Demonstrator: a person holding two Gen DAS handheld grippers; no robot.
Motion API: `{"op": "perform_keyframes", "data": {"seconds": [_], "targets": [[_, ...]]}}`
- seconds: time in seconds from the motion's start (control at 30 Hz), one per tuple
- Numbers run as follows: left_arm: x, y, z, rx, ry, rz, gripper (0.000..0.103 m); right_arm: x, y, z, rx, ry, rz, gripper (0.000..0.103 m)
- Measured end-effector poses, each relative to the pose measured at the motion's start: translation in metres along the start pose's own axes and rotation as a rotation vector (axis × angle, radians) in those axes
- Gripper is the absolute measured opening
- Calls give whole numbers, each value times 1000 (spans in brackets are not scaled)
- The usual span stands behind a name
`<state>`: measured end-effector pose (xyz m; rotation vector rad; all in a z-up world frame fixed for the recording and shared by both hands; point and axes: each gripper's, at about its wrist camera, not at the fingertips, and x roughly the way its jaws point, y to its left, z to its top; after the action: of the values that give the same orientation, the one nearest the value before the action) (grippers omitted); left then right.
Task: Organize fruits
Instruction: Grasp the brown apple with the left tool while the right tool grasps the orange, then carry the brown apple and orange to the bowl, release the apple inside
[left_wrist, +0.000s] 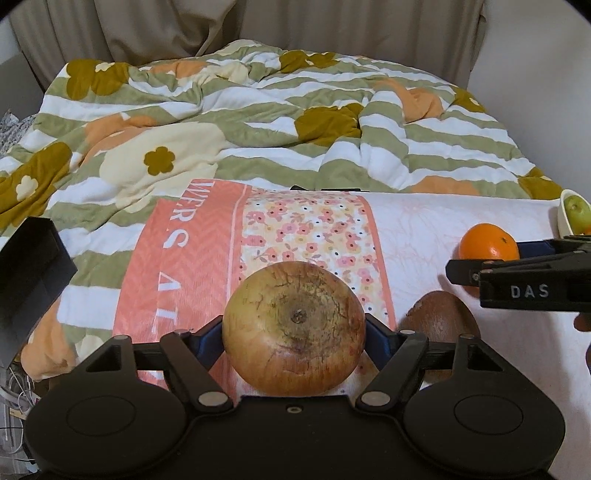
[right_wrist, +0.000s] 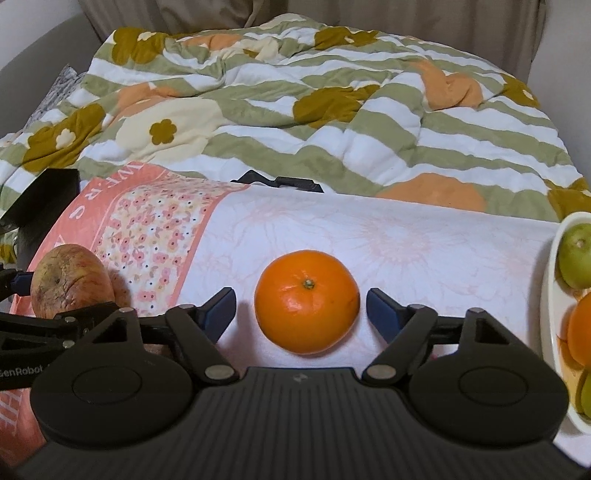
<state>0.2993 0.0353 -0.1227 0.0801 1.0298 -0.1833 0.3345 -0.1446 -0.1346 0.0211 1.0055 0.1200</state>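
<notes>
**Apple gripped, orange framed for pickup**

Nearest the lens, the left gripper has its blue pads pressed on both flanks of a russeted apple, part-way closed and holding it over the pink-and-white cloth. Just right of the apple lies a brown kiwi, touching nothing but the cloth as far as can be seen.

Right of the apple again, the right gripper straddles an orange that sits on the cloth; its jaws stand wide with a gap showing on each side, so nothing is held yet. To do this well, I'd judge it best to keep the orange centred between the pads, close evenly across its widest part, and lift straight so it cannot roll.

Farther right of the orange, a white dish holds a green fruit, another orange fruit below it, and more green at the bottom edge; it looks like the goal for the loose fruit. Beyond lies a flowered quilt on a bed
</notes>
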Motion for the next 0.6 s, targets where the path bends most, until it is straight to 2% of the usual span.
{"op": "perform_keyframes", "data": {"seconds": [0.13, 0.33, 0.6], "targets": [[-3, 3, -5, -5, -5, -6, 79, 1, 4, -1, -34, -10, -38, 75], [-15, 5, -10, -1, -32, -13, 79, -9, 1, -4, -4, -22, -26, 74], [-45, 2, -16, 5, -91, -33, 79, -49, 9, -12, 16, -88, -26, 74]]}}
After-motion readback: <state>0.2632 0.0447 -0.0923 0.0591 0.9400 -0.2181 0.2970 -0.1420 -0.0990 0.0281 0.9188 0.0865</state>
